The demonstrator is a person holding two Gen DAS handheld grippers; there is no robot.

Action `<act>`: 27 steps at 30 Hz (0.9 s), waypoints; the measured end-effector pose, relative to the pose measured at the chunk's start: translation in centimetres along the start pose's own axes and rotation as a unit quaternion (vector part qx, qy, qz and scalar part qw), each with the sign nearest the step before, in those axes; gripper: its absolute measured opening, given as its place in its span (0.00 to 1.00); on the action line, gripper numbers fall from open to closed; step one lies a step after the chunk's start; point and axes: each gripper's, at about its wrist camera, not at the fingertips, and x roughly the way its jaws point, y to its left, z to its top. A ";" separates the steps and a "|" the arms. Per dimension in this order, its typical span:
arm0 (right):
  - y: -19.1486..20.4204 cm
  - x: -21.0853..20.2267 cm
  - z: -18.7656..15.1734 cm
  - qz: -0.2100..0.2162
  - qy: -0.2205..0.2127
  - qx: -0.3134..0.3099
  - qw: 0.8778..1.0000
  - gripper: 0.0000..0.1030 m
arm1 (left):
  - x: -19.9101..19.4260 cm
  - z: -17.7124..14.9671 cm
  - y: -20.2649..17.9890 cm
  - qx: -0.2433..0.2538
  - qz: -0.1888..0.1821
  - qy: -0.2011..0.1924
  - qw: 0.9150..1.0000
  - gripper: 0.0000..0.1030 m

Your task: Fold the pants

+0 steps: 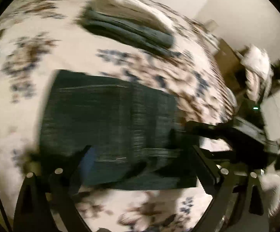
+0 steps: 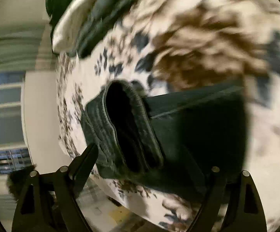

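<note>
Pants (image 1: 109, 123) lie folded on the bed (image 1: 24, 116), ahead of my left gripper (image 1: 142, 150). Stack of folded clothes (image 1: 128, 27) sits behind them, apart. My right gripper (image 2: 149, 166) faces their folded end, at the bed's edge.

Both grippers are black. The left gripper (image 1: 140, 154) has angular fingers with round silver screws at the pivots and a blue patch on one pad. The right gripper (image 2: 149, 158) shows the same black fingers and silver screws.

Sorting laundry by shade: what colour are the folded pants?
Dark blue-green denim pants, clearest in the right wrist view.
</note>
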 end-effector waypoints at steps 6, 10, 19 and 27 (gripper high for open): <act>1.8 6.2 1.3 -0.046 0.024 -0.009 0.999 0.76 | -1.6 1.0 7.3 -0.050 0.115 0.001 0.992 0.95; 2.4 2.6 -0.4 -0.052 -0.011 -0.025 0.998 0.12 | -2.0 2.1 9.9 -0.073 0.144 -0.010 0.987 0.95; -3.3 -12.1 -5.2 -0.090 -0.136 0.072 0.984 0.11 | -1.2 4.4 8.3 -0.069 0.105 -0.008 0.992 0.95; -10.2 -11.5 -2.9 -0.136 -0.060 0.095 0.984 0.70 | 7.0 7.9 4.1 -0.065 0.009 0.068 0.996 0.95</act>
